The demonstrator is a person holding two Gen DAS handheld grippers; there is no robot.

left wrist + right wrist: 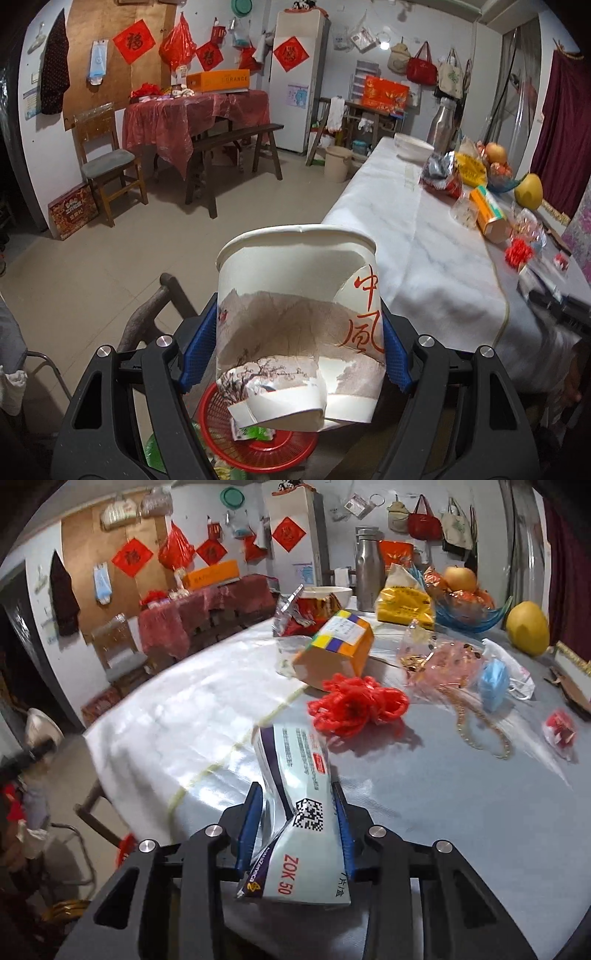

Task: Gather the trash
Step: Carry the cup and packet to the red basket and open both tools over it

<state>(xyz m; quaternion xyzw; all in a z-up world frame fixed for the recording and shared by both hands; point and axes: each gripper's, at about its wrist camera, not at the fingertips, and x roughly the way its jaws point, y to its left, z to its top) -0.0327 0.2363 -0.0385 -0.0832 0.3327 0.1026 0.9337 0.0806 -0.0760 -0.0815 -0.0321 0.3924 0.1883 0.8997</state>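
Note:
My left gripper [299, 350] is shut on a crumpled white paper cup [295, 325] with red characters, held beside the table's left edge, above a red mesh basket [255, 443] on the floor that holds some scraps. My right gripper [297, 823] is shut on a crushed white and purple medicine box [295, 786] marked "ZOK 50", held just over the table. Ahead of it on the table lie a red net bundle [358, 705], an orange box [332, 650], a blue face mask [493, 681] and a small red wrapper [559, 729].
The long table [413, 236] has a white cloth. At its far end stand a white bowl [328, 592], a steel bottle [367, 576], a yellow bag [404, 603], a fruit dish [469, 605] and a pomelo [528, 627]. A wooden chair [107, 162], bench and red-covered table stand across the floor.

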